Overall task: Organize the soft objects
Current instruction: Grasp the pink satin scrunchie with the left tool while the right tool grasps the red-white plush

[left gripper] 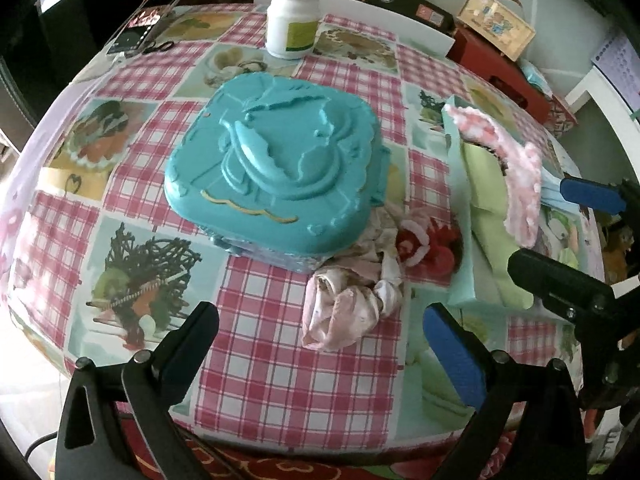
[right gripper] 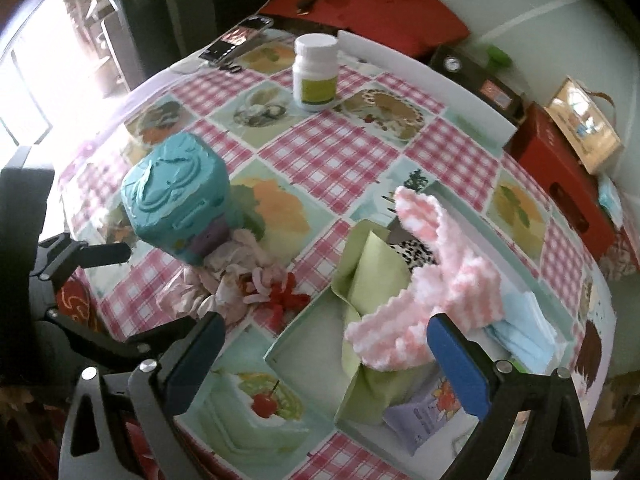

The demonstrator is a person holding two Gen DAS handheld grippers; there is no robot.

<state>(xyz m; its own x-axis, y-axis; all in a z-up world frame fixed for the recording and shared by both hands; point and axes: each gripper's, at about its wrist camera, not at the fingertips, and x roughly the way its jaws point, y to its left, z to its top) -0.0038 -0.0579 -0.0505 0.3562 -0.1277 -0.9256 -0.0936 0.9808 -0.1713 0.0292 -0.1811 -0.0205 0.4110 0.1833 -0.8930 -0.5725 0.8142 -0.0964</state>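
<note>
Checked bench cloth [left gripper: 280,360] carries my work: pink knitted piece [right gripper: 436,292] already in the shallow box [right gripper: 304,332], satin scrunchies [left gripper: 348,304] still loose beside the teal case [left gripper: 276,168]. Both grippers' [left gripper: 320,344] [right gripper: 324,356] jaws gape empty.

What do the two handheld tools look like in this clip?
Both match: the left tool and the right tool are black plastic frames with silver screws at the joints, each with two angled fingers faced with blue pads. No sleeves or hands show.
</note>
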